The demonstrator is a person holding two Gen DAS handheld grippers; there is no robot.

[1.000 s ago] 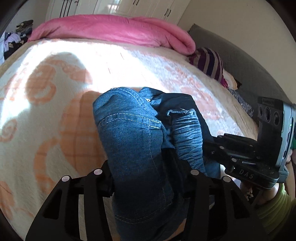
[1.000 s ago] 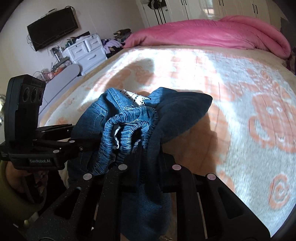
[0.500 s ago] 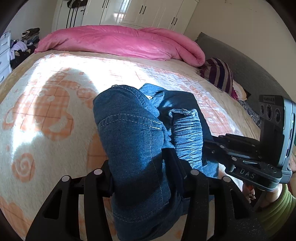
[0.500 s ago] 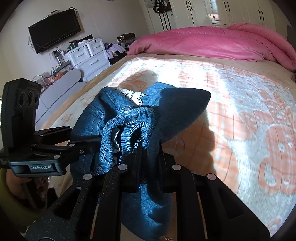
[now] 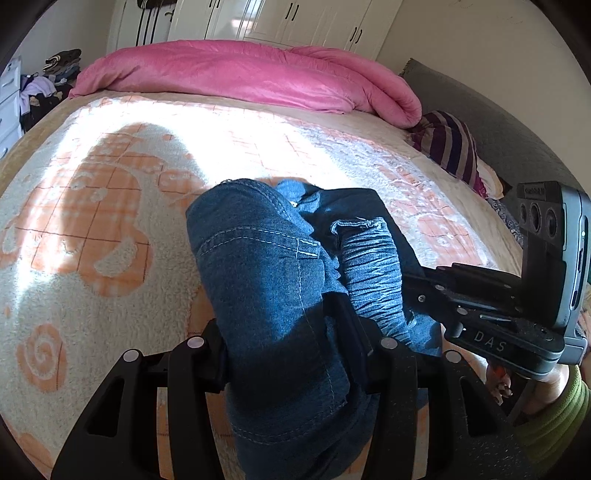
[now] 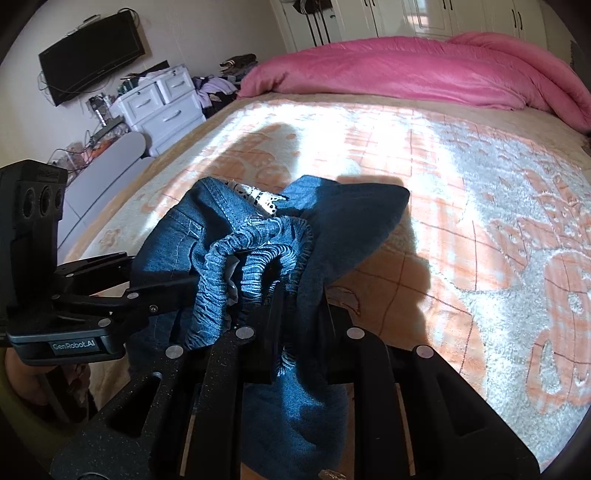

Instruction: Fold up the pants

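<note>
Both views have pulled back across the bed: more of the orange-patterned blanket (image 5: 92, 236) shows at left, the pink duvet (image 5: 251, 74) sits lower in frame, and wardrobe doors (image 5: 295, 18) fill the top edge.

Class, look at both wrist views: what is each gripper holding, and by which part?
Both hold the jeans. The left gripper clamps a thick bunched fold of denim; the right gripper pinches the cloth just beside the gathered waistband.

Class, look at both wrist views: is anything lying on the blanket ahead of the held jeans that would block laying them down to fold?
Nothing visible. Both grippers, left and right, already clamp the jeans, and the blanket ahead lies bare up to the pink duvet.
</note>
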